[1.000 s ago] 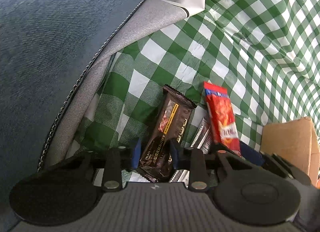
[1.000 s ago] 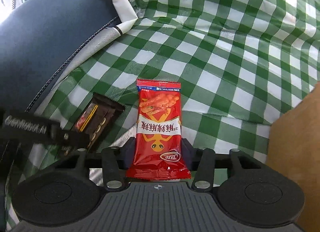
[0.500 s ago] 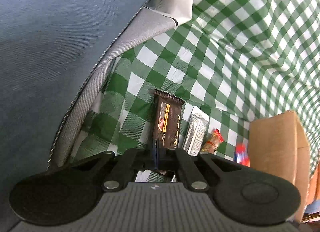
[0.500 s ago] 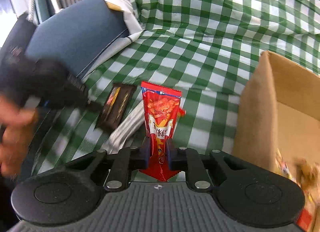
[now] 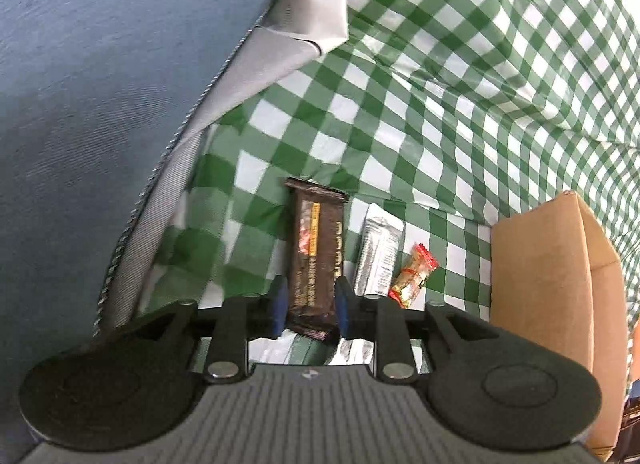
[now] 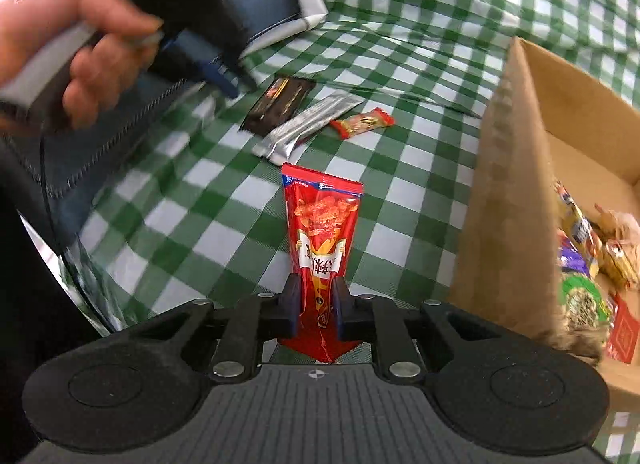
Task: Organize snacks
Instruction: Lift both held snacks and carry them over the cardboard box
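Observation:
My right gripper [image 6: 316, 306] is shut on a red snack packet [image 6: 320, 232] and holds it above the checked cloth, left of the cardboard box [image 6: 508, 183]. My left gripper [image 5: 310, 306] has its jaws apart on either side of a dark brown snack bar [image 5: 318, 260] that lies on the cloth. In the right wrist view the brown bar [image 6: 282, 103] lies flat and the left gripper [image 6: 230, 81] is above it, apart from it. A silver packet [image 5: 378, 252] and a small red candy [image 5: 414, 280] lie beside the bar.
The box holds several snacks [image 6: 584, 260]. A blue-grey cushion [image 5: 100, 103] rises on the left. The green checked cloth [image 5: 460, 103] covers the surface. White paper [image 5: 320, 15] lies at the cushion's far end.
My right gripper lifted the red packet and moved right toward the box. My left gripper, shut on the brown bar half a second ago, has opened and the bar lies on the cloth.

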